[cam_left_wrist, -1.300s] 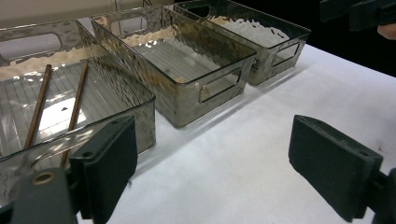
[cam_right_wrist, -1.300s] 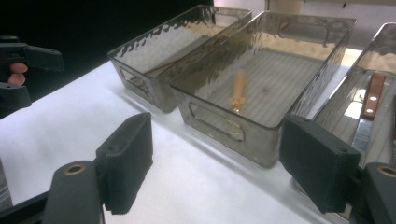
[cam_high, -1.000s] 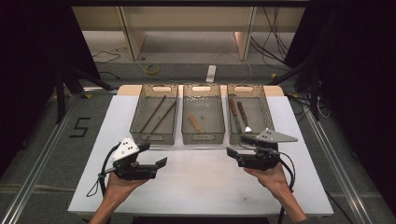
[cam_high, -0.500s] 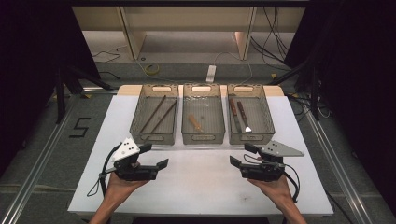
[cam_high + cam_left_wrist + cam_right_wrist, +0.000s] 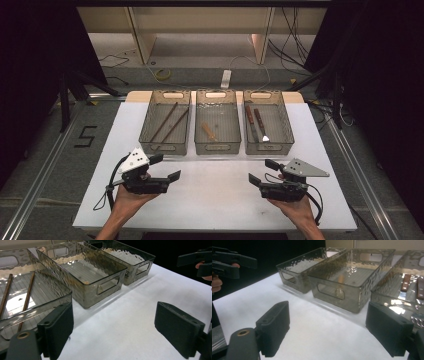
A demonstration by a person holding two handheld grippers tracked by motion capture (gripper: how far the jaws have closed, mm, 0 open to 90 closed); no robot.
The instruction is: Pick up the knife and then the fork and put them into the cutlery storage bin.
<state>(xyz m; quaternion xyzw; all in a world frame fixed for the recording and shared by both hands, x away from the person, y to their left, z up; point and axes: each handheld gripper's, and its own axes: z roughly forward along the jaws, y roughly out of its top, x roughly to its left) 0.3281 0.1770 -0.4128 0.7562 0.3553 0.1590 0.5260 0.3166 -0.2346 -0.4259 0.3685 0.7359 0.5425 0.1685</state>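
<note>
Both claws hover over the near bench [image 5: 215,200], jaws apart and empty: left claw [image 5: 166,167], right claw [image 5: 261,171] just opened wider. Nearest things, three bins [image 5: 216,125], sit farther back, well apart.

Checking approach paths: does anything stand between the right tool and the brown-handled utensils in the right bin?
Only the right bin's near wall; bare table lies between the open right tool and the brown-handled utensils.

Black tongs [image 5: 165,167] with ribbed pads, grey three-cornered top plates, brass rivets and trailing black cables
</note>
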